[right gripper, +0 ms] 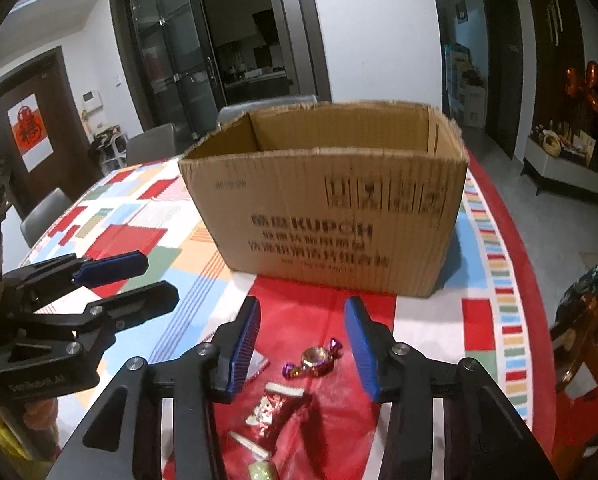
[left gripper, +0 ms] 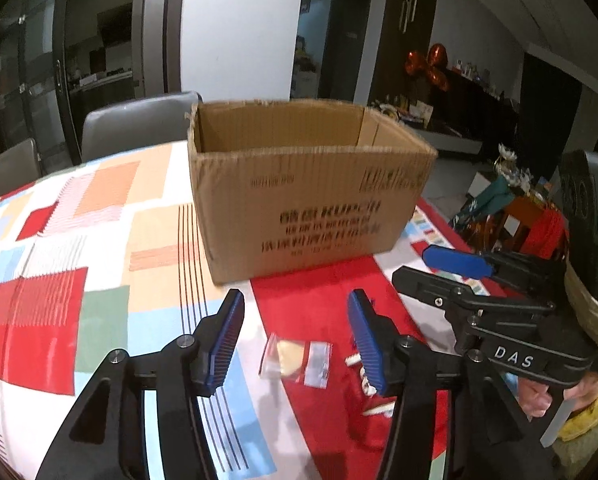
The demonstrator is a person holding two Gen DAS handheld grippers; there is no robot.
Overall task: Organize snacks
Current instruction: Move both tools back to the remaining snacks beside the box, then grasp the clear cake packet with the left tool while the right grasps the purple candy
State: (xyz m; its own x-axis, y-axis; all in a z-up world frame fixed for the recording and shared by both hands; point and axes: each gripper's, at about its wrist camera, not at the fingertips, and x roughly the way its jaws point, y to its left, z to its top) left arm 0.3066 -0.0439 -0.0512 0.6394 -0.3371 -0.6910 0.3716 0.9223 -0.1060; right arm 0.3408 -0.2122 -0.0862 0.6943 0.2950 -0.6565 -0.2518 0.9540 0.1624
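white wall (right gripper: 379, 28), dark glass doors (right gripper: 187, 48) — grey chairs (left gripper: 135, 124) behind patchwork tablecloth (left gripper: 59, 240).

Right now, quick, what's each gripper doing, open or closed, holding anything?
Left gripper: open, holding nothing, above a clear snack packet.
Right gripper: open, holding nothing, above a purple wrapped candy.

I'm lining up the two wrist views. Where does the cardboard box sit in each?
Left wrist: cardboard box at centre, beyond the open left gripper.
Right wrist: the box at centre, slightly right, beyond the open right gripper.
Shared landmark: the red cloth strip before the box.
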